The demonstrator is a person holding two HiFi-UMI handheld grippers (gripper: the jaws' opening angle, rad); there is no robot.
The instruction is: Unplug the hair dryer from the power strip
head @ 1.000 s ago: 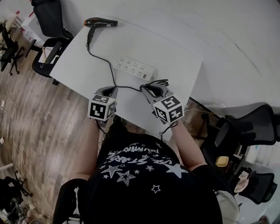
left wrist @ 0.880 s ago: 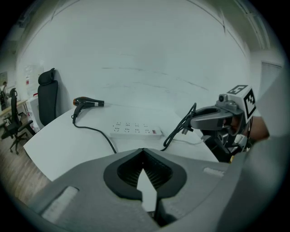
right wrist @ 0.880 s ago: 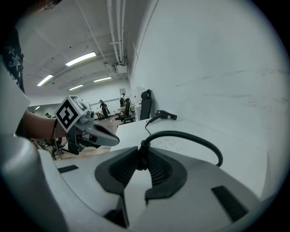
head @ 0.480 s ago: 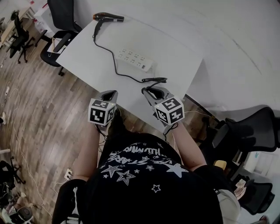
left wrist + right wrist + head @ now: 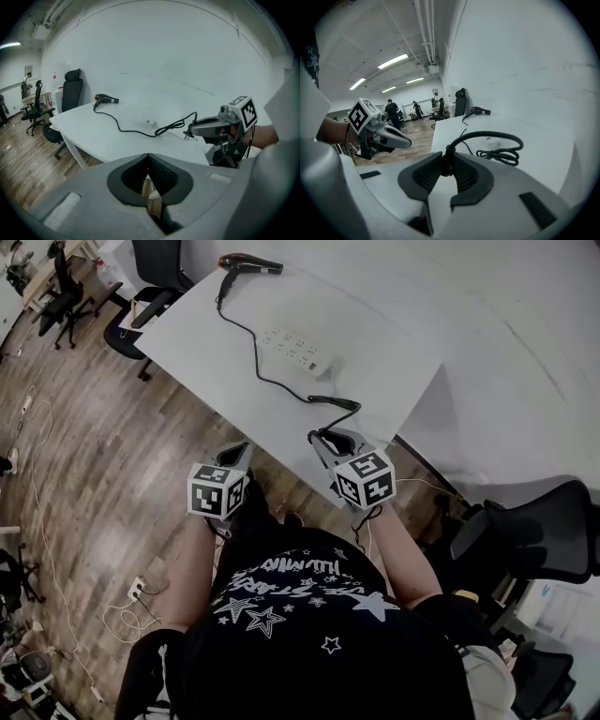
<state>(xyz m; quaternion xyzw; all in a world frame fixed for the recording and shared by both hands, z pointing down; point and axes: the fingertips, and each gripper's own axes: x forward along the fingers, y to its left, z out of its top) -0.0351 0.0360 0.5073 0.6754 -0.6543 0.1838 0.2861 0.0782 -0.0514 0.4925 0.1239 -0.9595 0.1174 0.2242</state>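
Head view: both forearms reach out from the body, side by side and apart, marker cubes up. Left gripper (image 5: 239, 448) hangs over the wood floor (image 5: 94, 427), off the near edge of the table (image 5: 216, 362), tips toward 1 o'clock. Right gripper (image 5: 321, 439) sits at that near edge, tips toward 11 o'clock. The cord (image 5: 272, 381) ends at its tips. The plug is too small to make out here, probably right at the tips. Strip (image 5: 295, 348) lies at 12 o'clock from the right gripper, well apart from it. Dryer (image 5: 248, 262) is on the far corner at 11 o'clock. The cord runs from the dryer past the strip's left side to a slack loop just ahead of the right gripper.

Left gripper view: pointing down and forward, jaws closed tip to tip, nothing between them, only floor showing through the slit. Right gripper at 3 o'clock, level, with the plug (image 5: 187, 136) at its tips clear of the strip. Dryer at 10 o'clock on the table.

Right gripper view: jaws narrow, pinched on the black plug (image 5: 444, 161). The cord arches up out of it and drops to the loop at 2 o'clock. Dryer far off at 1 o'clock. Left gripper at 9 o'clock over the floor, in a hand.
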